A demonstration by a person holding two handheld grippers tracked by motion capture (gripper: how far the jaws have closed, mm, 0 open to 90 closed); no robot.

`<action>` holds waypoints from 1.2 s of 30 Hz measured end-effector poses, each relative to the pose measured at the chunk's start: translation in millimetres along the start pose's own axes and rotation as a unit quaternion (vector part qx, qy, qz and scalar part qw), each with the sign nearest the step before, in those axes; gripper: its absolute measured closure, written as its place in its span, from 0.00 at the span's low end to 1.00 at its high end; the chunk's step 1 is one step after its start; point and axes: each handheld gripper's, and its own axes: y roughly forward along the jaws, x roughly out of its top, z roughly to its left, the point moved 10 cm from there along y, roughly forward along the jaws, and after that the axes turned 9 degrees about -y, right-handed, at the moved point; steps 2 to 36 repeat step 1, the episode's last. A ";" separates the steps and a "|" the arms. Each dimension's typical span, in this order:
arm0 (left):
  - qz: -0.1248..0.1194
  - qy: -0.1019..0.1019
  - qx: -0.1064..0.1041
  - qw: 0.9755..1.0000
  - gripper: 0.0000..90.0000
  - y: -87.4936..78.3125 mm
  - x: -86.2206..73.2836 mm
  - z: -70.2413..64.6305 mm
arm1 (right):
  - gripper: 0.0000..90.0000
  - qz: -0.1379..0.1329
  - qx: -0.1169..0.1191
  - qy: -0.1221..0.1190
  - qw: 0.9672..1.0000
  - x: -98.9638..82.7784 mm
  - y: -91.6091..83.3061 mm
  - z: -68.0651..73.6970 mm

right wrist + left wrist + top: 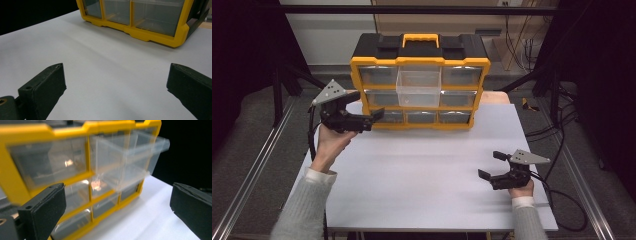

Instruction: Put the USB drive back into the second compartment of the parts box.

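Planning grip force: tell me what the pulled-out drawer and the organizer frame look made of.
Pulled-out drawer: likely clear hard plastic, glossy; you see through it and it glints. Organizer frame: apparently moulded opaque yellow plastic, smooth with a slight sheen.

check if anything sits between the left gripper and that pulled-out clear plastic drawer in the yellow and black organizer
Nothing visible does. The left gripper is open at the front left of the yellow and black drawer organizer, and the clear plastic drawer juts from the middle column's top row, with open air between them.
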 end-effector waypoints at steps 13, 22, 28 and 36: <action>0.002 -0.002 0.001 1.000 0.01 -1.6 -6.2 2.4 | 0.03 0.000 0.000 0.000 1.000 0.1 -0.1 0.0; 0.002 -0.002 0.001 1.000 0.01 -1.6 -6.2 2.4 | 0.03 0.000 0.000 0.000 1.000 0.1 -0.1 0.0; 0.002 -0.002 0.001 1.000 0.01 -1.6 -6.2 2.4 | 0.03 0.000 0.000 0.000 1.000 0.1 -0.1 0.0; 0.002 -0.002 0.001 1.000 0.01 -1.6 -6.2 2.4 | 0.03 0.000 0.000 0.000 1.000 0.1 -0.1 0.0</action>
